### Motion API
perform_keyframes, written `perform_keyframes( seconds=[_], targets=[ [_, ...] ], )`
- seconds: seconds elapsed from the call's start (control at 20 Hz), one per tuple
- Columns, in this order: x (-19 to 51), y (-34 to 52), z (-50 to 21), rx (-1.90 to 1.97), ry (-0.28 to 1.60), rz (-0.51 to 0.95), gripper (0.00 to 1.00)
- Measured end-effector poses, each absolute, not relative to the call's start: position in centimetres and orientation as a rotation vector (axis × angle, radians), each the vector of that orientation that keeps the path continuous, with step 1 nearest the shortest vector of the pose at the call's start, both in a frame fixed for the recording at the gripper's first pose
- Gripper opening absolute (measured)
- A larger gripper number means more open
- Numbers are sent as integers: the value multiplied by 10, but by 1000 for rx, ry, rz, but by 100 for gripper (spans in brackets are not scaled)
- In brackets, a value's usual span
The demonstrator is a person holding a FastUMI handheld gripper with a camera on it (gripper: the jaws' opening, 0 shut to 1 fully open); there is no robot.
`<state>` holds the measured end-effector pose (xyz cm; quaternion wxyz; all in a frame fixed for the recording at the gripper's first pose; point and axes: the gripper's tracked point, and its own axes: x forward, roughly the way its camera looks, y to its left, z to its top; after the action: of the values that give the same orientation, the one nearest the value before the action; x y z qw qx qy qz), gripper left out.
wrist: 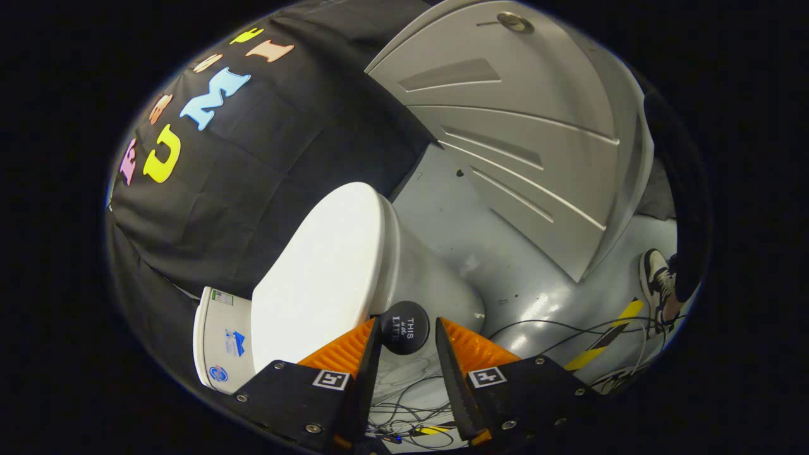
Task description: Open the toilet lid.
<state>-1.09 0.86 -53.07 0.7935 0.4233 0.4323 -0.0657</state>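
Left to right:

- White ceramic cistern [221, 335]: carries a few small stickers, one green-edged and two with blue logos. Print is too small to make out.
- Glossy white oval toilet lid [316, 278]: looks down, sitting flush on the white ceramic bowl [430, 272]. I see no gap between lid and rim, so lifting hasn't started. The view is rolled, so the lid's top faces the camera and the bowl sits to its far side.
- Round black knob [404, 327]: fixed at the lid's front edge and printed with white lettering on its face.
- Gripper [408, 322]: the ribbed fingers [341, 351] are spread apart, one on each side of the knob. One tip is at or almost on it and the other has a sliver of gap. Nothing is clamped. Each finger mount has a square black-and-white marker tag.
- Step, my read: alignment on the knob is done and the grasp is pending.
- Next move calls for closing both fingers squarely on the knob, then swinging it up and back toward the cistern on an arc about the hinge. A straight pull could slip off the round knob.
- Grey floor [455, 208]: a ribbed grey door panel [505, 114] stands beyond it, and there are loose black cables [569, 328] and a yellow-black hazard tape strip [607, 338].
- A person's white-and-black sneaker [657, 278] is at the far right.
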Motion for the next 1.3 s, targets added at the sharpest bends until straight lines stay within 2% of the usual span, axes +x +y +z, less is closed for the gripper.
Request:
perform_keyframes(
  seconds=[0.55, 0.75, 0.85, 1.3],
  targets=[
    [-4, -1, -524, 835, 864, -199, 25],
    [-4, -1, -516, 844, 844, -224, 8],
    [-4, -2, -512, 838, 842, -235, 3],
    [11, -3, -444, 733, 722, -240, 1]
  ],
)
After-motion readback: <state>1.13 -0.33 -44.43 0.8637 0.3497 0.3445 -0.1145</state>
